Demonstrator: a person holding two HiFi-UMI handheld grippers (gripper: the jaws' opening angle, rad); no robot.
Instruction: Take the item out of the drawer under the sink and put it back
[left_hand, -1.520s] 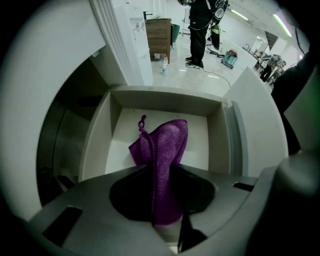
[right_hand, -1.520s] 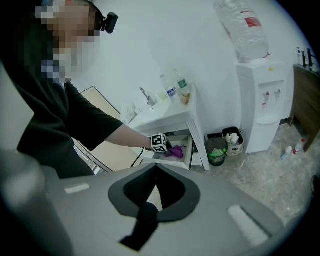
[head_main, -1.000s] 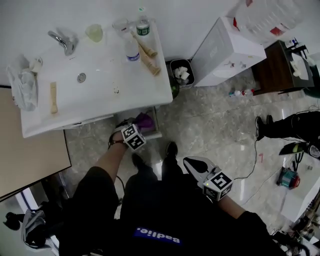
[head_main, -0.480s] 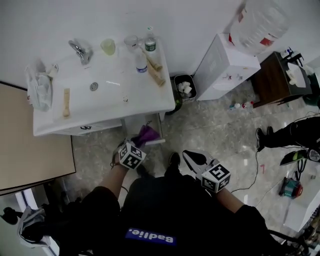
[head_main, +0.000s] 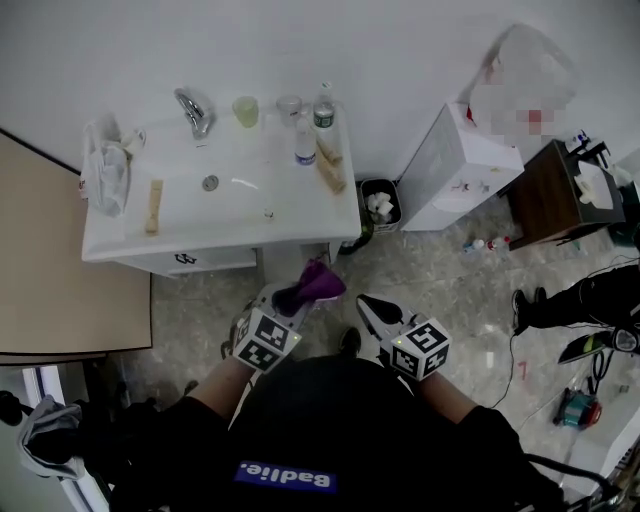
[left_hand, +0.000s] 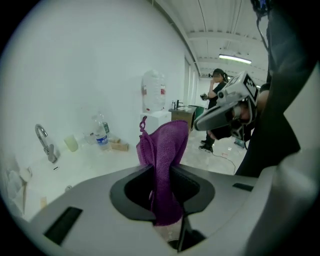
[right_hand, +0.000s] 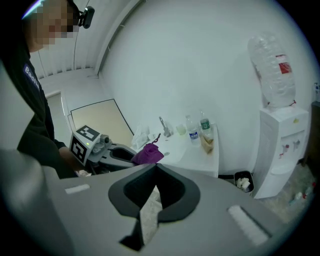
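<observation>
Purple cloth (head_main: 312, 283) is the item here. In the head view it hangs in the left gripper (head_main: 292, 300), held up in front of the sink (head_main: 220, 236) and above the drawer (head_main: 278, 265), which is mostly hidden from me. The right gripper (head_main: 368, 308) waits just beside it.

In the left gripper view the jaws pinch the cloth (left_hand: 167, 142) in its middle, so one part stands up and the rest droops below the left gripper (left_hand: 161, 171).

In the right gripper view the right gripper (right_hand: 152, 171) has its jaws together and carries nothing.

I judge the taking-out step is done. The next move asks to lower the cloth into the drawer and only then open the jaws.
</observation>
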